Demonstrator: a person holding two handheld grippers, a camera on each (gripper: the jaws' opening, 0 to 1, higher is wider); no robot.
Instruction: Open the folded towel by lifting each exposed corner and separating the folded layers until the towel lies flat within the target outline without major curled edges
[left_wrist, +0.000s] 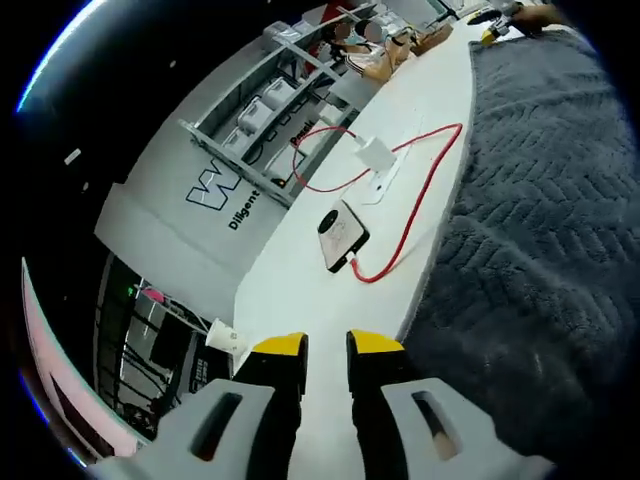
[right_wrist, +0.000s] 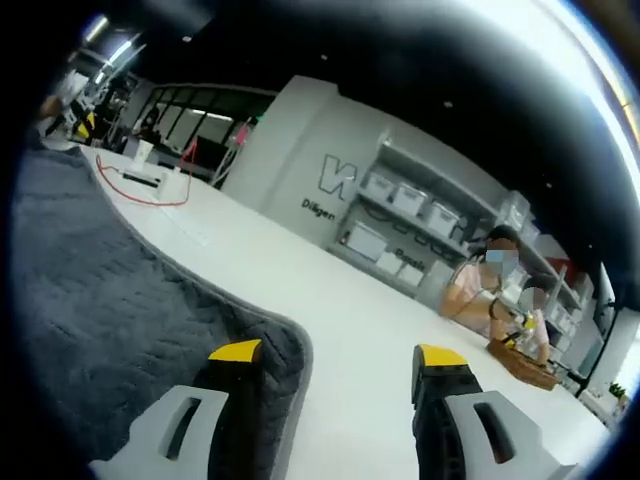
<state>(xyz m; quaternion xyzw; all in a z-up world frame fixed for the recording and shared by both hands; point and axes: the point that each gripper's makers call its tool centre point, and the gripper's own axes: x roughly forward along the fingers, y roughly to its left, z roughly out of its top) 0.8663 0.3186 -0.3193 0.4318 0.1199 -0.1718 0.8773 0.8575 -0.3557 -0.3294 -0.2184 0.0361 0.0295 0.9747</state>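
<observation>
A dark grey towel (left_wrist: 540, 200) with a zigzag weave lies spread on the white table (left_wrist: 300, 290), to the right of my left gripper (left_wrist: 327, 345). That gripper hovers over bare table beside the towel's edge, its yellow-tipped jaws a narrow gap apart with nothing between them. In the right gripper view the same towel (right_wrist: 100, 300) covers the left side, and its rounded corner (right_wrist: 285, 350) ends just by the left jaw. My right gripper (right_wrist: 338, 355) stands wide open over the corner's edge and the table (right_wrist: 360, 330), holding nothing.
A phone (left_wrist: 342, 238) on a red cable (left_wrist: 420, 190) and a white charger (left_wrist: 375, 155) lie on the table left of the towel. The table's edge (left_wrist: 250, 280) drops off beyond them. Two people (right_wrist: 490, 285) sit at the far end by a wooden tray (right_wrist: 520, 362); shelves (right_wrist: 400, 215) line the wall.
</observation>
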